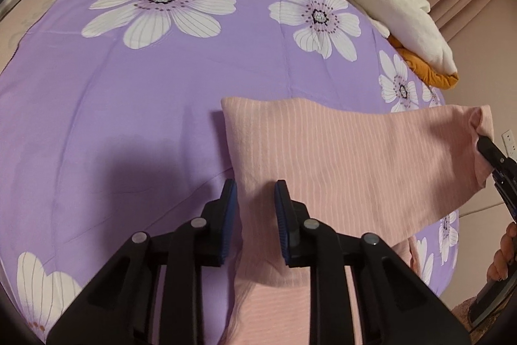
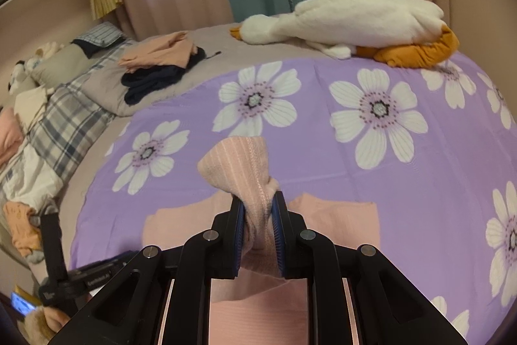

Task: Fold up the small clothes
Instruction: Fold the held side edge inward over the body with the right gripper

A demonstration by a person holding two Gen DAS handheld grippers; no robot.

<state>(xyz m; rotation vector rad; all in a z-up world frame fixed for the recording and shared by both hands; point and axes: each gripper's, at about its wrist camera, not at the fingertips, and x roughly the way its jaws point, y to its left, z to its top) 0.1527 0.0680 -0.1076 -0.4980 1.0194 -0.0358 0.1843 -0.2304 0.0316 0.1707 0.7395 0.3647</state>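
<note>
A pink striped garment [image 1: 339, 157] is held up over the purple flowered cloth [image 1: 129, 105] on the bed. My left gripper [image 1: 255, 193] has its blue pads either side of the garment's left edge, a gap still showing between pads and fabric. My right gripper [image 2: 258, 209] is shut on a bunched corner of the pink garment [image 2: 239, 167]; it also shows at the right edge of the left wrist view [image 1: 484, 144], pinching the lifted right corner. The lower part of the garment [image 2: 339, 222] lies flat on the cloth.
A white plush goose [image 2: 349, 18] with orange feet lies at the far side of the bed. A pile of folded peach and navy clothes [image 2: 161, 63] sits at the far left on a plaid blanket [image 2: 64, 122]. Curtains hang behind.
</note>
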